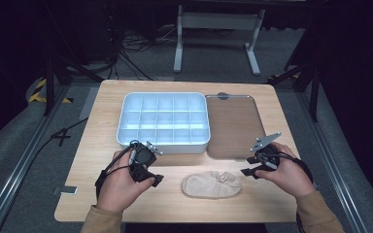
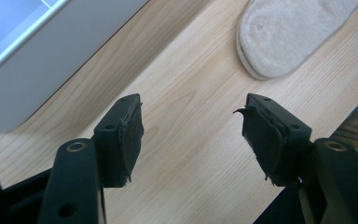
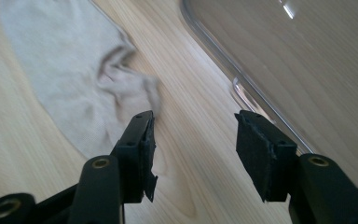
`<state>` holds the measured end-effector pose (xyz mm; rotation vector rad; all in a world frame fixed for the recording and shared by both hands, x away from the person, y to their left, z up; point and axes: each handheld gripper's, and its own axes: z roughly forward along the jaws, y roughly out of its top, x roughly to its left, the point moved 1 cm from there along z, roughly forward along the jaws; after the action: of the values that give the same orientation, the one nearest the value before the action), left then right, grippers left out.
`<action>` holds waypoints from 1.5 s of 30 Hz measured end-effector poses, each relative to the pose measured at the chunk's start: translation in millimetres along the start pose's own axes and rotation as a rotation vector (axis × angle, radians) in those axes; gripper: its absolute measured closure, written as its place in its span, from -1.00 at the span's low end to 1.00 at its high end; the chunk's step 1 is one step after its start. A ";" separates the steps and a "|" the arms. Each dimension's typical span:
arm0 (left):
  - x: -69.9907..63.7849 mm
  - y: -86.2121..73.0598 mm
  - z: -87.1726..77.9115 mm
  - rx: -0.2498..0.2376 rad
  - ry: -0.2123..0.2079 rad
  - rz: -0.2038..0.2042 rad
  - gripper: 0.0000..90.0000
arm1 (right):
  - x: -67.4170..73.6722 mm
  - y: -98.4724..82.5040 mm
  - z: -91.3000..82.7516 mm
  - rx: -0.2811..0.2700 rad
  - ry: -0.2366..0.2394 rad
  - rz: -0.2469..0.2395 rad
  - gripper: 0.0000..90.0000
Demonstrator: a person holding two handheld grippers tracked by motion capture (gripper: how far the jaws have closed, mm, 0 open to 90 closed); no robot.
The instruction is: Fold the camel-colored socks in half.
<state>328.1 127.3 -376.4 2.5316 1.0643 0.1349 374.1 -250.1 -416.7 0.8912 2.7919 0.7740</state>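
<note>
My left gripper (image 1: 145, 170) hangs wide open and empty over bare table (image 1: 92, 145); my right gripper (image 1: 257, 167) is equally spread, gripping nothing. Between them, at six o'clock on the tabletop, lies a beige sock (image 1: 212, 184). At twelve sit a white divided box (image 1: 163, 121) and clear lid (image 1: 234, 124).

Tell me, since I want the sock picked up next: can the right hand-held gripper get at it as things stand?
Probably yes: the right hand-held gripper is open beside the sock, with bare table between them.
</note>
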 end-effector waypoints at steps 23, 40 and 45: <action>-17.4 33.3 13.3 -0.041 -0.088 0.067 -0.10 | 7.1 -17.7 -9.7 -0.080 -0.015 0.008 0.18; -20.8 40.6 39.7 -0.086 -0.097 -0.001 0.02 | 7.2 -25.6 -8.9 -0.080 -0.010 0.019 0.35; -26.6 43.0 49.2 -0.096 -0.146 -0.005 0.04 | 8.3 -24.1 -11.2 -0.104 -0.022 0.001 0.36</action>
<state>349.5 65.6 -403.3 2.4119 0.9836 0.0001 352.1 -267.1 -418.7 0.8773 2.7042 0.8944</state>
